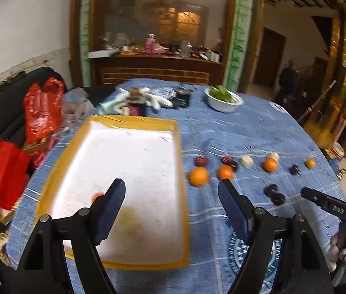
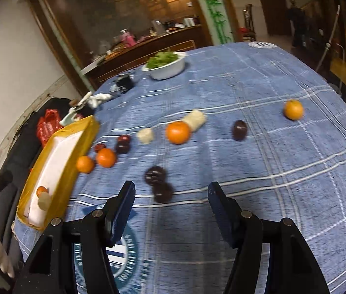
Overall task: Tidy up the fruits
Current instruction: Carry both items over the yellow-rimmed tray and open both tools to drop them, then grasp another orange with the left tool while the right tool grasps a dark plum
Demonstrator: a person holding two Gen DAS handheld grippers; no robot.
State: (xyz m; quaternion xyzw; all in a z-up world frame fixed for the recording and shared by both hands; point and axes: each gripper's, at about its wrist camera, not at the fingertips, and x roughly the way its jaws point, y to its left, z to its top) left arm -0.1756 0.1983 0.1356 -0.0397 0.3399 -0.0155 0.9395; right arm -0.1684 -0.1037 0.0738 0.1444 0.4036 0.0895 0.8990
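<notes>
With both grippers' jaws apart and empty, you're between picks: next, bring your right gripper [image 2: 170, 193] onto the dark fruits [image 2: 159, 183] mid-frame, then the tray [image 2: 84, 132]

Small orange fruit [image 1: 97, 196] in the tray [image 1: 182, 171]: left wrist view, at 9 o'clock of centre, half hidden behind the left gripper's finger [image 1: 110, 210] and smeared by blur. Pale item [image 2: 44, 200] beside it: right wrist view, at 8 o'clock, too blurred to identify. Right gripper [image 1: 329, 204]: cut off by the frame's 3 o'clock edge, jaws unreadable there.
</notes>
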